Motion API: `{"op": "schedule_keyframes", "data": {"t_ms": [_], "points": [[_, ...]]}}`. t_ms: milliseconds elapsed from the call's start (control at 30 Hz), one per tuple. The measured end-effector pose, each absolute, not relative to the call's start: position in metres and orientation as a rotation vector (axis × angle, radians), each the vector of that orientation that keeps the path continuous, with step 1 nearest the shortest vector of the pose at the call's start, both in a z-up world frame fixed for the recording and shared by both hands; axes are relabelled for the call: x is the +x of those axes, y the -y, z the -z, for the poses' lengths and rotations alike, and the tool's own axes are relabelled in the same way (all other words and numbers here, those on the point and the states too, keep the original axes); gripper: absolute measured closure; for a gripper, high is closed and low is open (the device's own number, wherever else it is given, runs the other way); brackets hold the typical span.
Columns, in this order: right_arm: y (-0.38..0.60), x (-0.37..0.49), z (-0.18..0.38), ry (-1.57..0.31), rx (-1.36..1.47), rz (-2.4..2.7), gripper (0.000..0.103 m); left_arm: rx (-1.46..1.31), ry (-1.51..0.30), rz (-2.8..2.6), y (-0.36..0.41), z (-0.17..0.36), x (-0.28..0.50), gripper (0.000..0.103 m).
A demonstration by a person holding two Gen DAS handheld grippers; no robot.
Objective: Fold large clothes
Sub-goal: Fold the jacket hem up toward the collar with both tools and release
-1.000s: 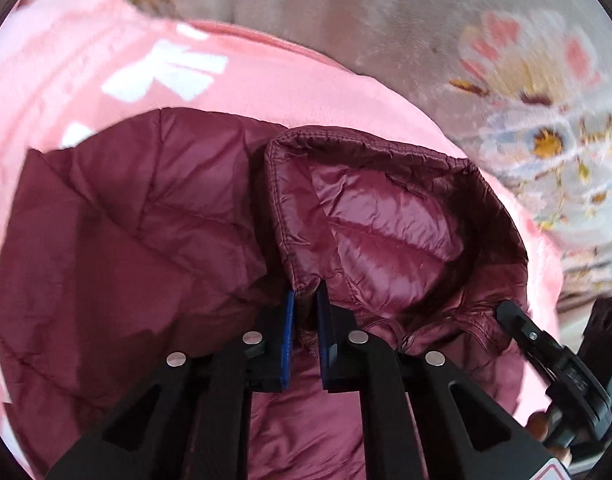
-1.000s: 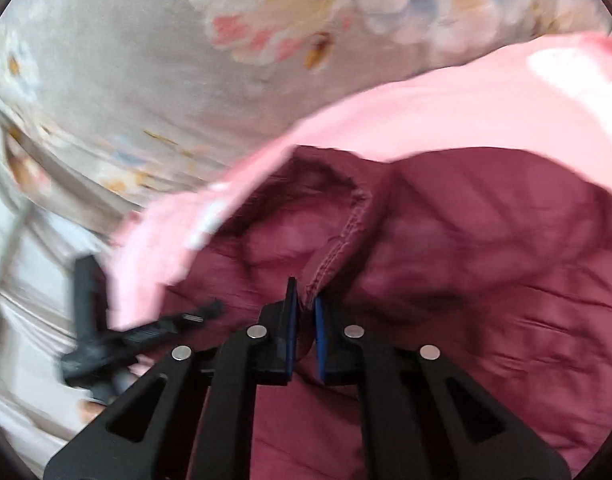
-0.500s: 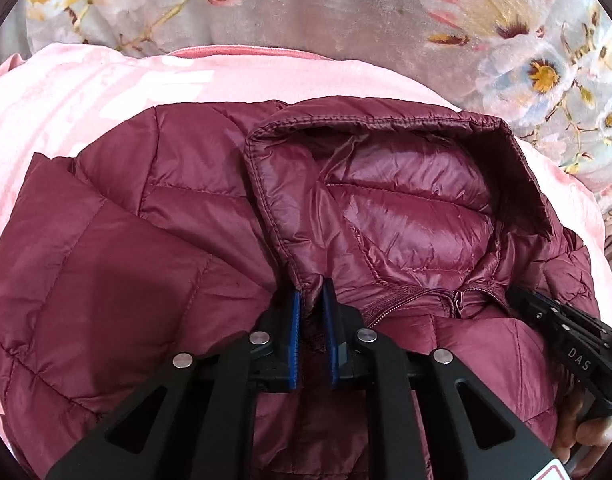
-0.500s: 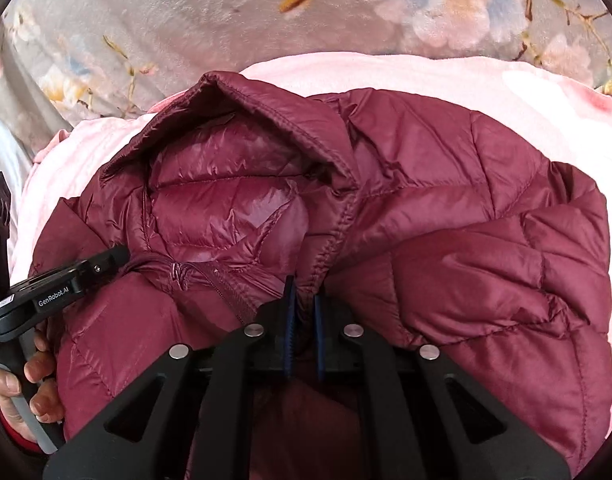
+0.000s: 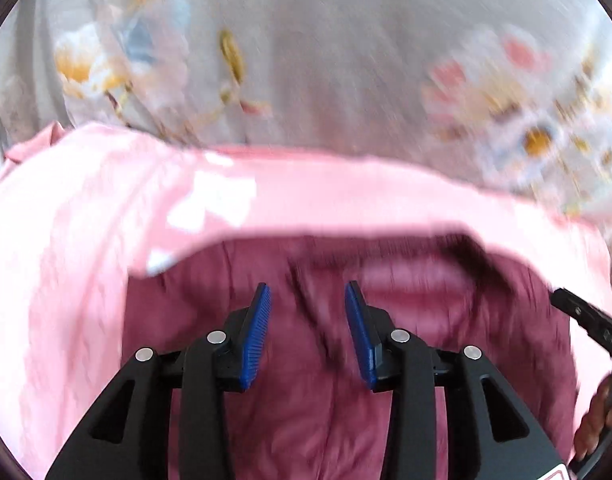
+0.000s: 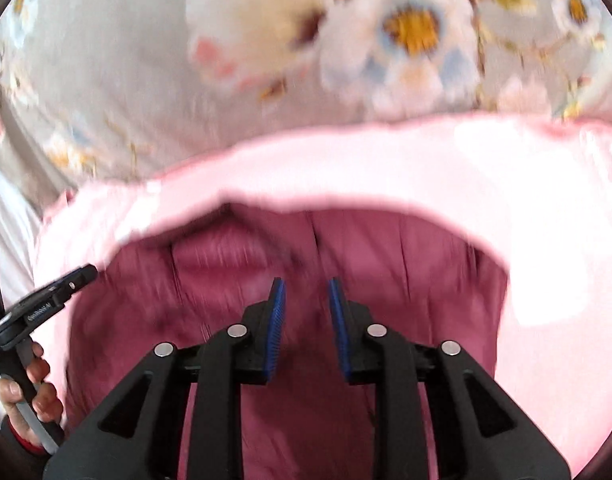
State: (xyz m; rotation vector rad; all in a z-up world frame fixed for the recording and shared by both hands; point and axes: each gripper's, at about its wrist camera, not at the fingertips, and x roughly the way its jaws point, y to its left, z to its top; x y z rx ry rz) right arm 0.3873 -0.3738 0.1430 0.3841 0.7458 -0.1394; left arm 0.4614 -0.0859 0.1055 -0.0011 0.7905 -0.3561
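A maroon quilted puffer jacket (image 5: 306, 380) lies on a pink blanket (image 5: 86, 240), its hood toward the far side; both views are motion-blurred. My left gripper (image 5: 308, 312) hovers above the jacket near the hood's edge, its jaws opening, blue pads apart with nothing pinched between them. The right gripper (image 6: 304, 300) hangs over the same jacket (image 6: 406, 280) on the pink blanket (image 6: 526, 220); its jaws are opening too, with no cloth between the pads. Each gripper appears at the edge of the other's view, held by a hand (image 6: 30, 388).
A grey floral bedspread (image 5: 346, 60) stretches beyond the pink blanket and fills the top of both views, where it shows as a floral bedspread (image 6: 146, 80). The other gripper's black body (image 5: 594, 324) juts in at the right edge of the left wrist view.
Both grippers let go of the jacket's hood edges and their pads spread apart. Both have lifted away from the jacket, so it sits lower and smaller in each view.
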Motion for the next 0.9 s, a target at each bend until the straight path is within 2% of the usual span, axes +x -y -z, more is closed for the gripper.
{"op": "schedule_keyframes", "data": {"t_ms": [167,500,900], "points": [[0.387,0.445,-0.136,-0.716,0.529,0.166,0.08,-0.129,-0.867,0.305,0.104,-0.11,0.514,0.065],[0.376,0.451,-0.07,-0.872,0.423,0.168,0.082,-0.036,-1.012,0.264,0.12,-0.028,0.526,0.065],[0.346,0.448,-0.054,-0.832,0.152,0.233,0.083,0.117,-0.861,0.246,0.13,-0.003,0.501,0.062]]}}
